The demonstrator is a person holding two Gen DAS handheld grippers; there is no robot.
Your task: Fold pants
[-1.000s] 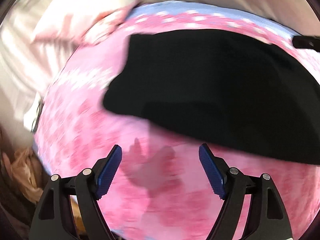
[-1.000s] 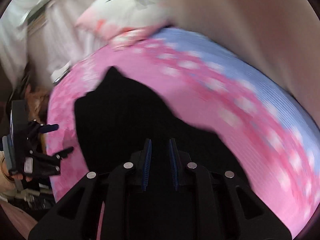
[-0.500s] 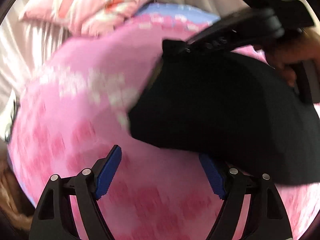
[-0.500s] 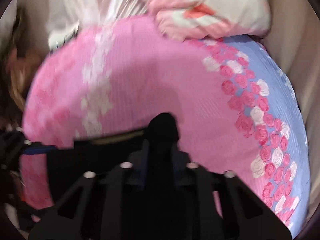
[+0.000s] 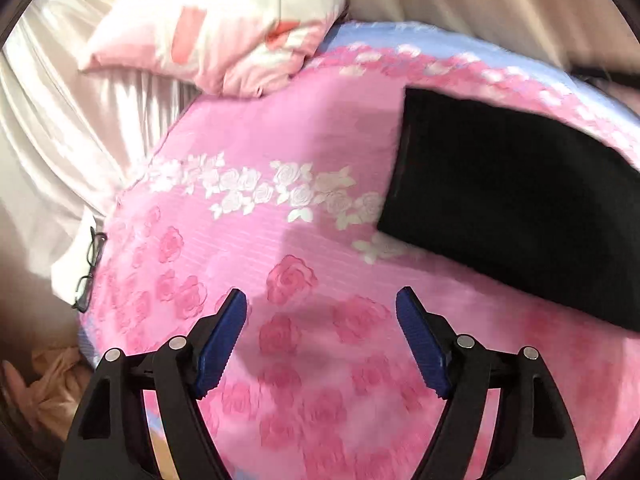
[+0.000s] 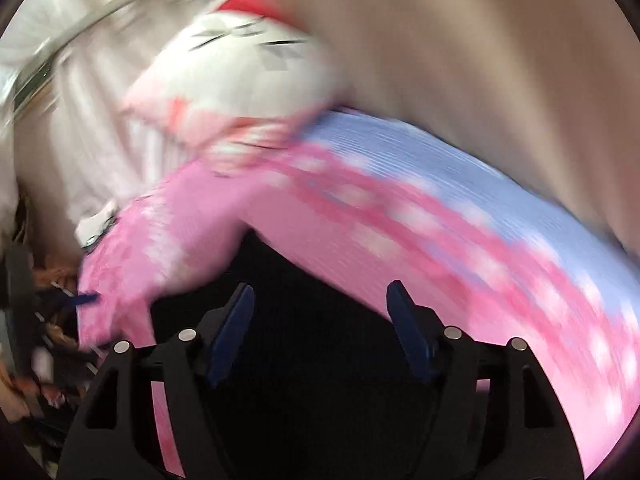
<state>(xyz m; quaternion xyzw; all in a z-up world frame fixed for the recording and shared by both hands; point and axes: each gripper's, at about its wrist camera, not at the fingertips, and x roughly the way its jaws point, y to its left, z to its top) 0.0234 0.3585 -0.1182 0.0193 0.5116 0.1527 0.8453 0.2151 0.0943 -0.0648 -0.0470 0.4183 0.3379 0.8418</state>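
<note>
**Both jaws spread, pants lying folded on the bed**

Both sets of jaws stand wide apart with nothing between them. The left gripper (image 5: pixel 321 338) hovers above the pink bedspread (image 5: pixel 248 240), well short of the black pants (image 5: pixel 520 208). The right gripper (image 6: pixel 320 328) hangs directly over the dark cloth, which fills the space under and between its fingers; that view is smeared, so whether the fingertips touch the fabric cannot be told.

The pants lie as a flat, tidy slab on the right part of the bedspread in the left view. Their long axis seems to run from a straight, squared edge facing the pillow (image 5: pixel 224 40) away toward the right rim of the view, where the far end is cut off.

The task looks nearly finished, with smoothing or one more fold left. To do that well, each gripper should pinch a corner of the same short edge, lift low, carry it evenly along the long axis, and lay edge on edge before letting go.

A pair of glasses (image 5: pixel 90 268) sits at the bedspread's left edge, well apart.
</note>
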